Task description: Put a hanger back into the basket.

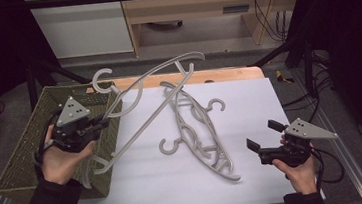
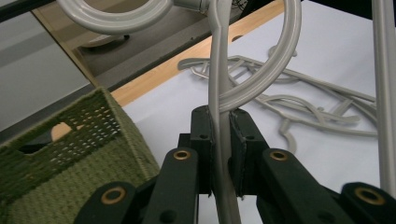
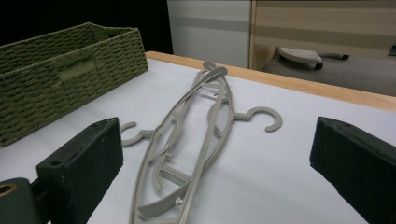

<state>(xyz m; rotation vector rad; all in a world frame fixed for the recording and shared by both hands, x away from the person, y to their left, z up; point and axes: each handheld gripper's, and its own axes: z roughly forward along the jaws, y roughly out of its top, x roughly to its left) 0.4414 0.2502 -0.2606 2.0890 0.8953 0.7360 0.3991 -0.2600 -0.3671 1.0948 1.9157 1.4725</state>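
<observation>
Grey plastic is what the left gripper grasps: its jaws are clenched on a thin bar of the raised hanger, which slants over the white table and the rim of the green woven basket. Near the table's front right, the right gripper rests with jaws spread wide, holding nothing. Farther in, two more hangers lie stacked flat mid-table.

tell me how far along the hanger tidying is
Done: nothing visibly in the green basket yet. In hand: the left hand-held gripper is clamped on one grey hanger, lifted beside the basket. Left: two hangers on the table; the right hand-held gripper is open.
</observation>
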